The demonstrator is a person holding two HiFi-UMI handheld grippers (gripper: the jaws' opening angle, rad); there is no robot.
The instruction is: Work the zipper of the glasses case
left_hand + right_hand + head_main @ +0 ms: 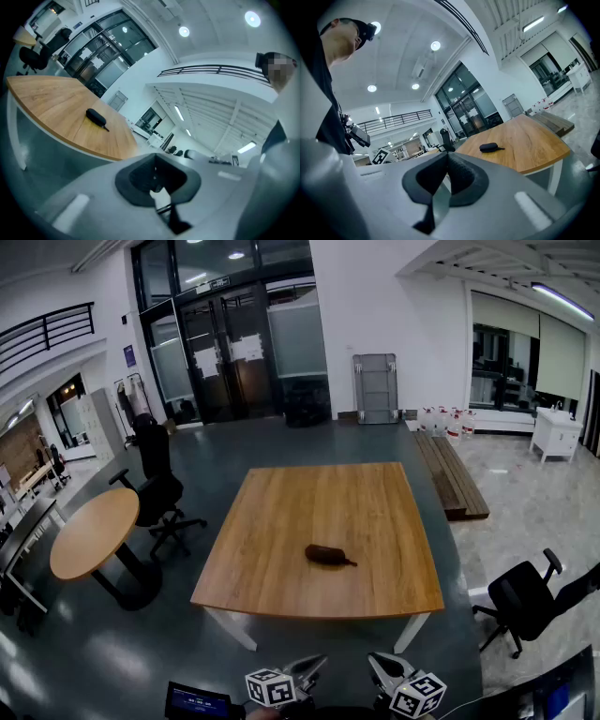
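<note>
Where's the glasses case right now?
In the head view, the glasses case lies alone on the square wooden table, toward its near edge.

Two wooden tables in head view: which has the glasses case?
The large square table, centre; the glasses case lies on it. Not the round table at left.

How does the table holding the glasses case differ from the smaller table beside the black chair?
The large table is rectangular; the round table is circular. The large table stands on white corner legs; the round table on one dark central pedestal. The large table bears the glasses case; the round table does not. Both have light wooden tops.
</note>
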